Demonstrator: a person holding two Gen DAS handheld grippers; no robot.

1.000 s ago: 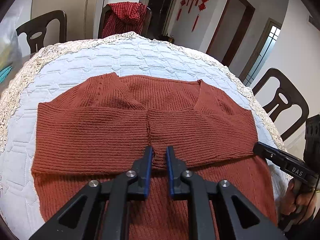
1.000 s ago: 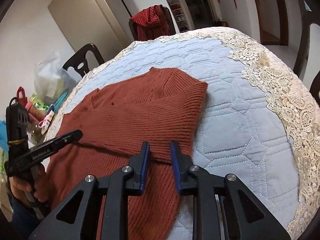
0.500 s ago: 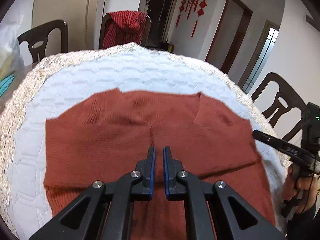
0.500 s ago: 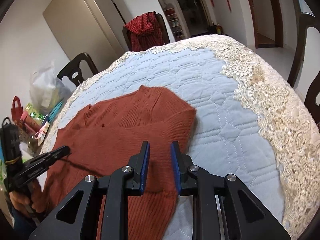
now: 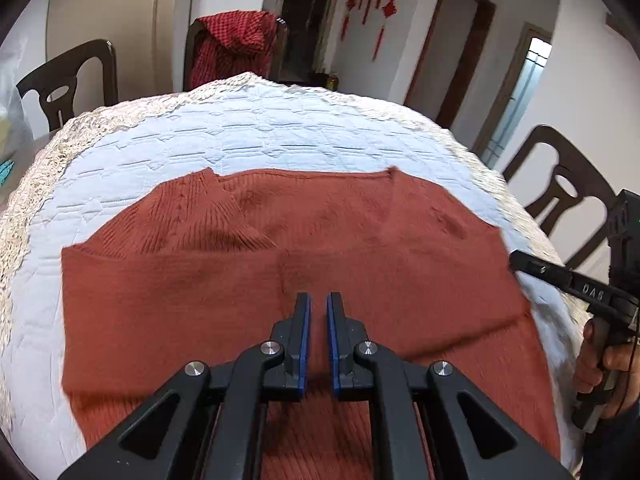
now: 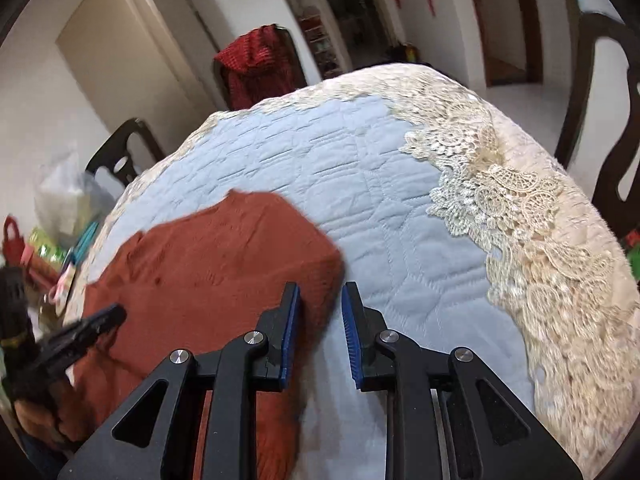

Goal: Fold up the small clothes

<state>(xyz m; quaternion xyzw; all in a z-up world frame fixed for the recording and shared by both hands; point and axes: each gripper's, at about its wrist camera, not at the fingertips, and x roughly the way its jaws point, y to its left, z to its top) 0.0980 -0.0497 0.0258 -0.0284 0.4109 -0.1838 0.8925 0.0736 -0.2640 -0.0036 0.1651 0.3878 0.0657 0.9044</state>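
A rust-red knit sweater (image 5: 280, 280) lies flat on the quilted white tablecloth (image 5: 260, 136), both sleeves folded across its front. My left gripper (image 5: 317, 300) hovers above the sweater's middle, its jaws nearly together with a narrow gap and nothing between them. My right gripper (image 6: 319, 292) is above the sweater's right edge (image 6: 224, 272), jaws apart and empty. The right gripper also shows in the left wrist view (image 5: 520, 260), at the sweater's right side. The left gripper shows at the lower left of the right wrist view (image 6: 112, 316).
The round table has a lace border (image 6: 520, 216). Dark wooden chairs (image 5: 560, 188) stand around it; one at the back holds a red checked garment (image 5: 236, 44). Bags and clutter (image 6: 60, 216) sit off the table's left side.
Both grippers have lifted up and back from the sweater. The right gripper's jaws have opened a little wider. The folded sleeves stay lying on the sweater.
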